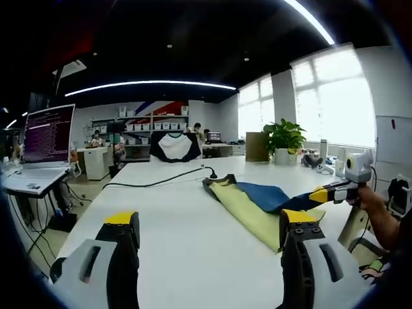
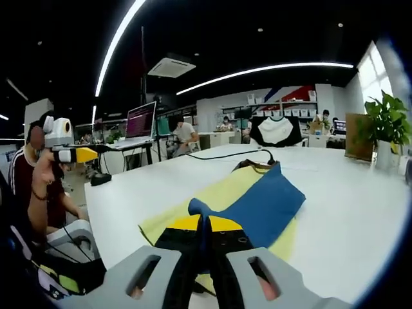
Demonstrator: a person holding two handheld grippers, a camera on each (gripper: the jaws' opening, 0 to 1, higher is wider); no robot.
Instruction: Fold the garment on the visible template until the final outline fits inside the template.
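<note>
The left gripper view looks low along the white table [image 1: 187,212] from its near end, toward distant shelves. The right gripper view sits close above the garment [image 2: 257,199], facing the same far wall. Both share the table, garment and hanging shirt [image 1: 175,147].

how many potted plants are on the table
1: a potted plant near the far right edge of the white table, beside the windows; the right gripper view shows it too. Others may be out of view.
</note>
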